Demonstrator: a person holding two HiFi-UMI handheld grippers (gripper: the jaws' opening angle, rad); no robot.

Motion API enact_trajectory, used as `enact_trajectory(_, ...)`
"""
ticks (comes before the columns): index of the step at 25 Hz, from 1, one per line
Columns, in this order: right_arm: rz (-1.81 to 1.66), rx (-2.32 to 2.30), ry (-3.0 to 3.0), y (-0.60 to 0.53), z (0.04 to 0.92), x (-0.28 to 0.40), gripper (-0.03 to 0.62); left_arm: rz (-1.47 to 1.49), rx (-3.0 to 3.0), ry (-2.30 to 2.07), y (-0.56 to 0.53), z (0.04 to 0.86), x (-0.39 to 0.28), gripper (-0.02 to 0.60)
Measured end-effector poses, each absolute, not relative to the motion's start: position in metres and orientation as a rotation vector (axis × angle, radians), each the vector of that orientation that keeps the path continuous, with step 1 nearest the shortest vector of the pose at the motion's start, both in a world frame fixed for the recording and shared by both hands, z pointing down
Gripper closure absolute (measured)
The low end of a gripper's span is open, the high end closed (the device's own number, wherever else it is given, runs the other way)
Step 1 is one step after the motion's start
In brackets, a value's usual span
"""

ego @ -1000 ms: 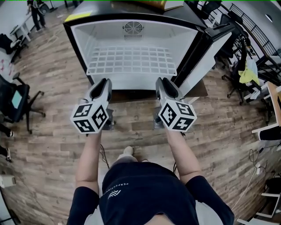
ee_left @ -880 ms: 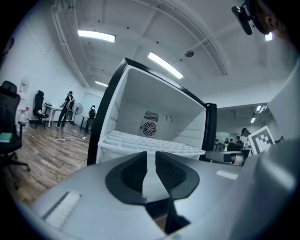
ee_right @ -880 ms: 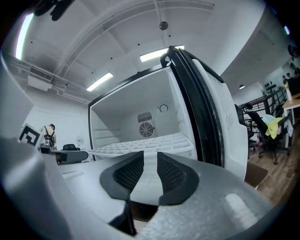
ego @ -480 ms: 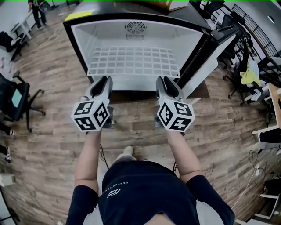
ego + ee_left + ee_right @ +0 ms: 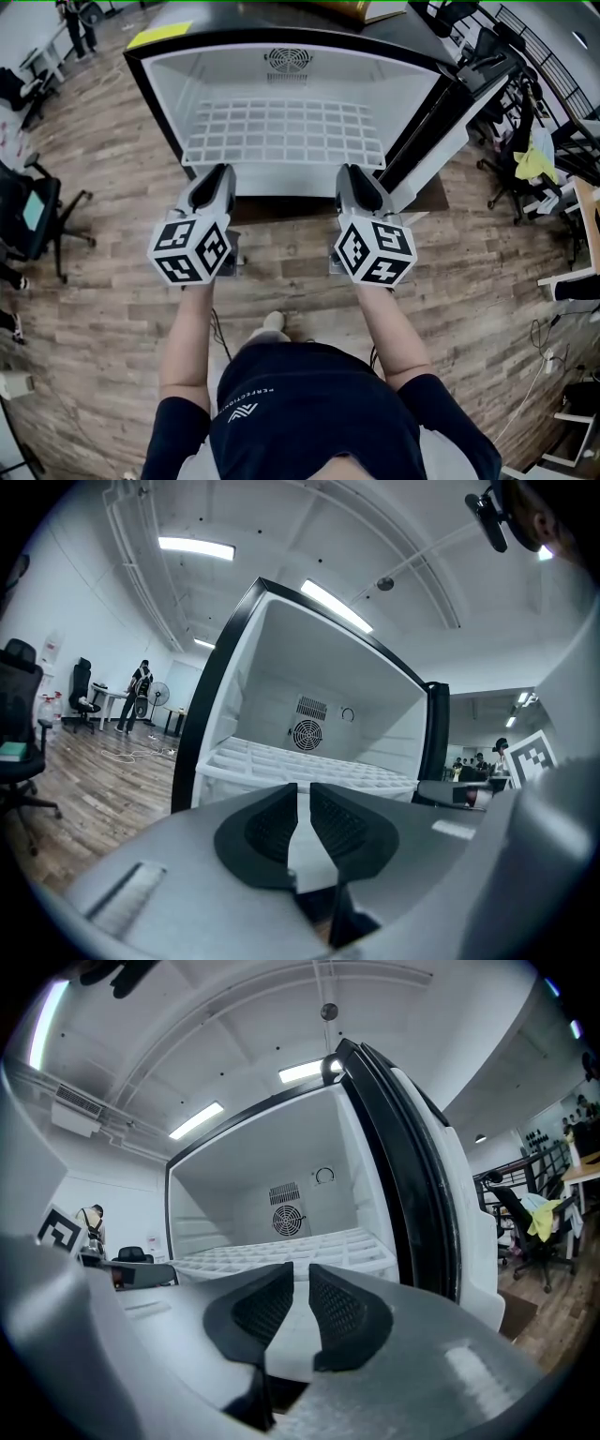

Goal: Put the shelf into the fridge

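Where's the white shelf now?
The shelf lies inside the open fridge, top middle of the head view, just beyond the left tool and right tool.

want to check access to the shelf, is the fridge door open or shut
Open. The door is swung out to the right, and the white inside with the grid shelf and rear fan is in full view.

Before me on the wood-plank floor stands the open black-framed fridge, the white plastic grid shelf lying inside it below the round fan vent; its door hangs right, a black office chair left.
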State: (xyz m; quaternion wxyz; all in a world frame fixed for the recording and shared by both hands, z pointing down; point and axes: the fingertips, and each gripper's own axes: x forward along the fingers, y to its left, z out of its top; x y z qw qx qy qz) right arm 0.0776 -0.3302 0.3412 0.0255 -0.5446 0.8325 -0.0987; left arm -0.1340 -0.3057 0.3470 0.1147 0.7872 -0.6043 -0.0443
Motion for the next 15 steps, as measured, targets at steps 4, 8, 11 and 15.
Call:
enact_trajectory(4,-0.299,-1.688,2.58,-0.337,0.34,0.075,0.546,-0.143,2.307,-1.764,-0.312,0.346,-0.136,0.52)
enact_trajectory(8,-0.263,-1.711,2.578,-0.344,0.341,0.075,0.546,-0.148,2.308,-1.79,-0.319,0.346,-0.137,0.525)
enact_trajectory(11,-0.216,-1.747,2.591,-0.351,0.34,0.074,0.545,-0.142,2.311,-1.813,-0.326,0.345,-0.136,0.523)
enact_trajectory(15,-0.178,-1.777,2.584,-0.359,0.339,0.073,0.545,-0.122,2.328,-1.82,-0.334,0.344,-0.137,0.528)
